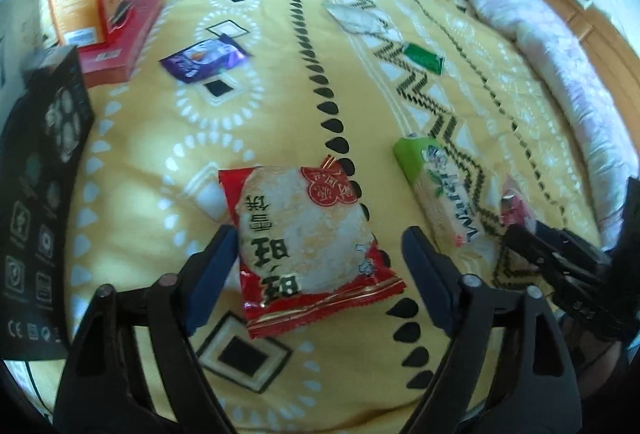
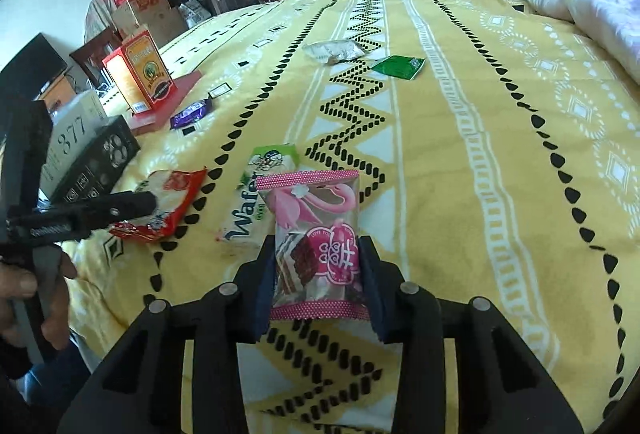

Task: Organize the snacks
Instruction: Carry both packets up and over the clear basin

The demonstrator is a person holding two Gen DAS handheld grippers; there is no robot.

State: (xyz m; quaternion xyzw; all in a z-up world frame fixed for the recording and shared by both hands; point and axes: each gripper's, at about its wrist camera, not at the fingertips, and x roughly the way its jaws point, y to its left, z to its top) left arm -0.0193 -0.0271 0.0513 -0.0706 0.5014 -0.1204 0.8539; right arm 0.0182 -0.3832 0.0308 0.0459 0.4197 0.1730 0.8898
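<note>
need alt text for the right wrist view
The right gripper is shut on a pink flamingo-print cake packet over a yellow patterned bedspread. A green wafer packet and red rice-cracker packet lie to its left, near the left gripper.

Left gripper (image 1: 316,276): my black plastic frame, two ribbed arms, a round grey rivet on each.
Left fingers (image 1: 212,274): dark blue flat pads.
Right gripper (image 2: 318,284): same black frame, same grey rivets.
Right fingers (image 2: 264,294): dark blue pads.
Handle: black, with white lettering too small to read.
Hand (image 2: 28,298): beside the left gripper's handle; dark sleeve below.
</note>
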